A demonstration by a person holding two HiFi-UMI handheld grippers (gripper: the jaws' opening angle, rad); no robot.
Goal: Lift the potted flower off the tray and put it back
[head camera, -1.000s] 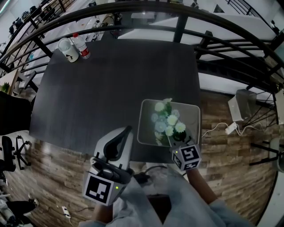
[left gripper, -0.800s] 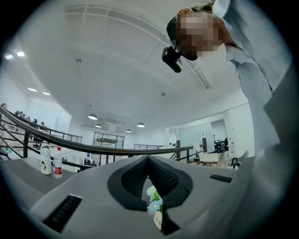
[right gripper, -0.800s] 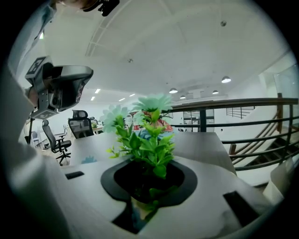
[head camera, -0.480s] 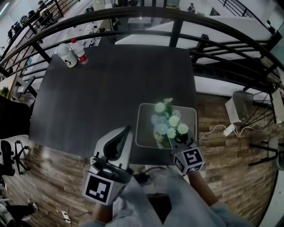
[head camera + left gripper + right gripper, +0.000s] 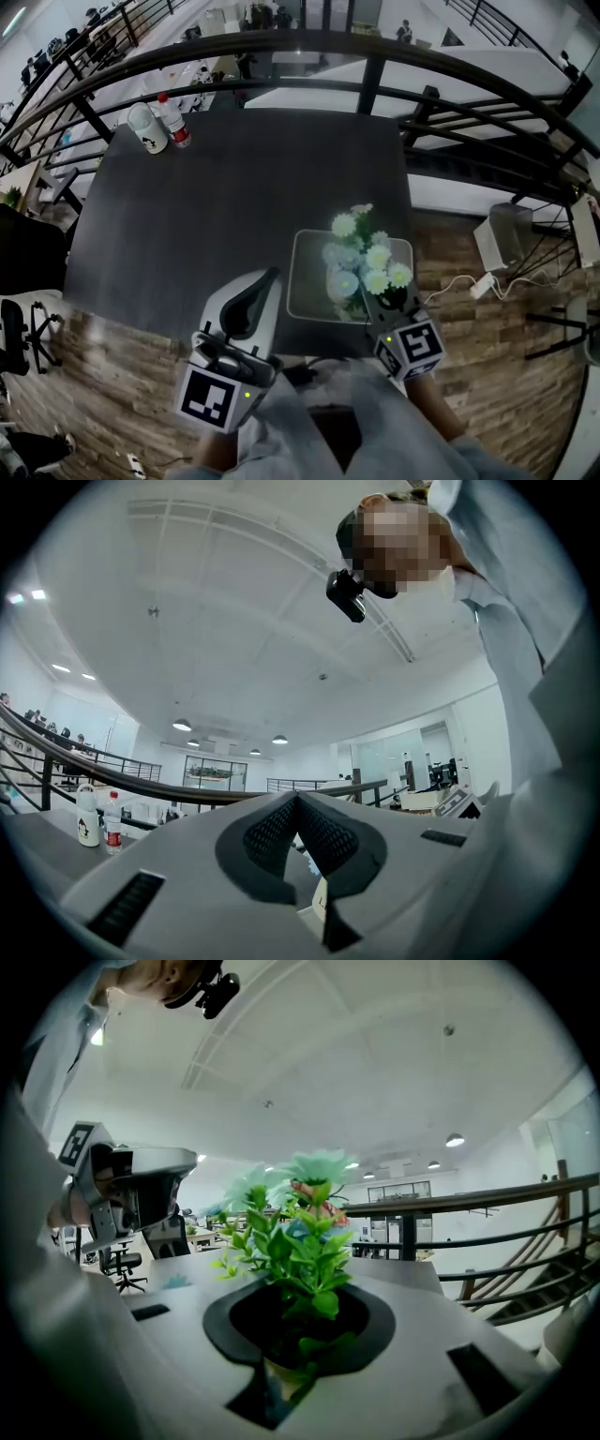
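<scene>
The potted flower [image 5: 361, 258], pale blooms over green leaves, hangs just above the grey tray [image 5: 306, 281] near the table's front right edge. My right gripper [image 5: 380, 298] is shut on its pot from the near side. In the right gripper view the plant [image 5: 302, 1241] rises from between the dark pads [image 5: 234, 1321], with the pot itself mostly hidden. My left gripper [image 5: 269, 277] hovers left of the tray over the table's front edge. Its pads [image 5: 272, 832] meet at the tip with nothing between them.
The dark table [image 5: 234, 187] has a white cup [image 5: 148, 127] and a red-capped bottle [image 5: 174, 120] at its far left corner. A black railing [image 5: 375, 70] runs behind the table. A white box [image 5: 506, 234] and cable lie on the wooden floor to the right.
My right gripper has risen with the potted flower, which now stands higher over the tray and a little further right. The left gripper has stayed in place.
</scene>
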